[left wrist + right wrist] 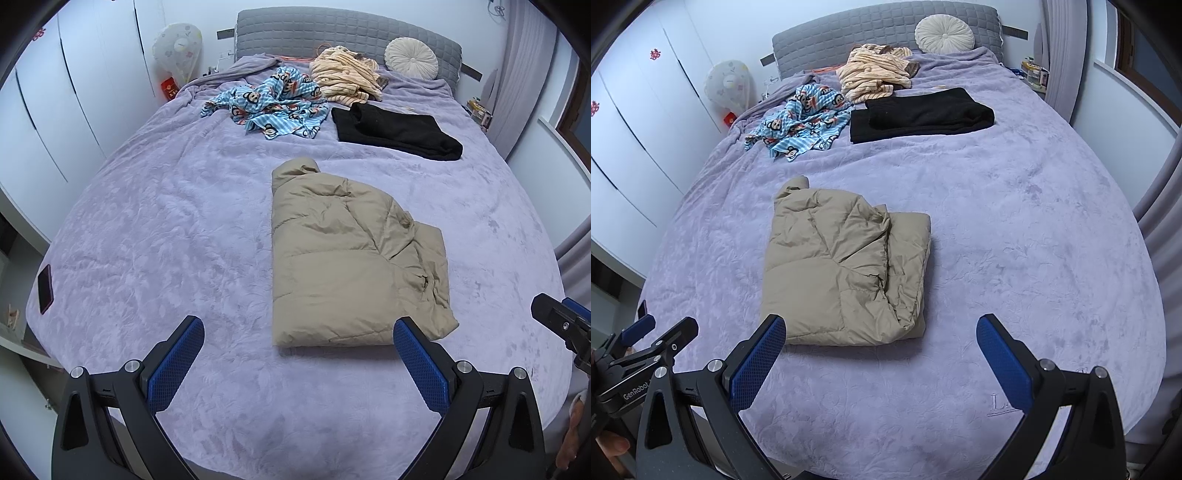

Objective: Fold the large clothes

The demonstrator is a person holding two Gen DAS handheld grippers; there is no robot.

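Observation:
A beige puffer jacket (343, 258) (846, 266) lies folded into a rough rectangle in the middle of the bed, collar end pointing toward the headboard. My left gripper (299, 325) is open just short of the jacket's near edge, nothing between its blue pads. My right gripper (881, 325) is open too, held near the jacket's near right corner and holding nothing. The right gripper's tip (561, 325) shows at the right edge of the left wrist view. The left gripper (646, 343) shows at the lower left of the right wrist view.
The bed's lilac blanket (166, 240) (1034, 240) covers everything. Toward the headboard lie a folded black garment (399, 133) (923, 114), a crumpled blue monkey-print cloth (273, 103) (801, 118) and striped cream clothes (347, 74) (875, 74). A phone (45, 284) sits at the left edge.

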